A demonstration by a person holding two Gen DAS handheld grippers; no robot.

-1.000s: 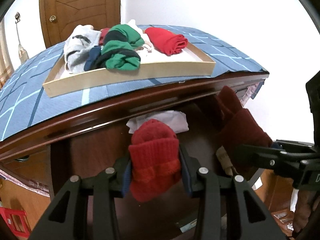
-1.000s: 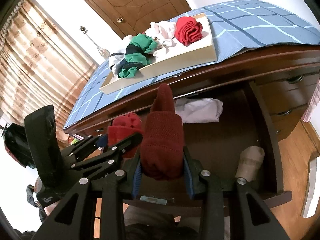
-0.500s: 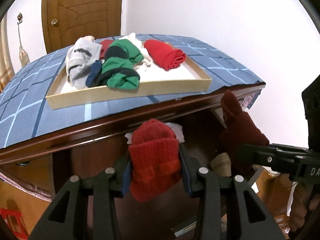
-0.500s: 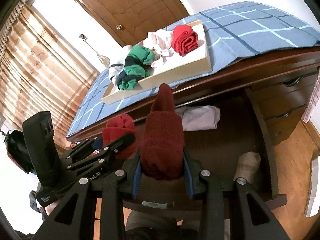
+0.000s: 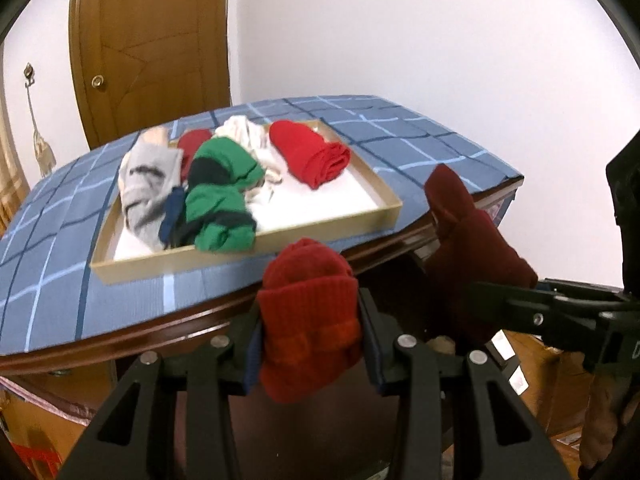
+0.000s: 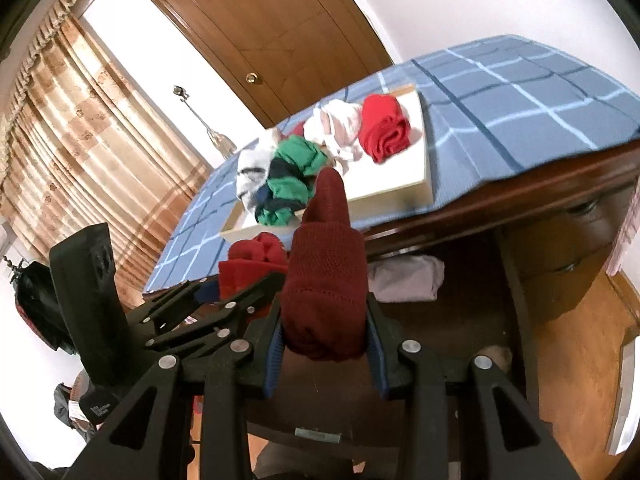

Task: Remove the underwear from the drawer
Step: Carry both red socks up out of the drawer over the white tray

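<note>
- Left gripper [image 5: 310, 344]: tilted down toward bench [image 5: 60, 272], fingers clamped on red roll [image 5: 308, 316].
- Right gripper [image 6: 324, 340]: alongside, tilted down, fingers clamped on maroon roll [image 6: 326, 280].

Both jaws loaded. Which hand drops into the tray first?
Left, probably. Its gripper with the bright red bundle faces the tray squarely, just short of its near rim. The right gripper, holding the dark red bundle, sits off the tray's corner.
</note>
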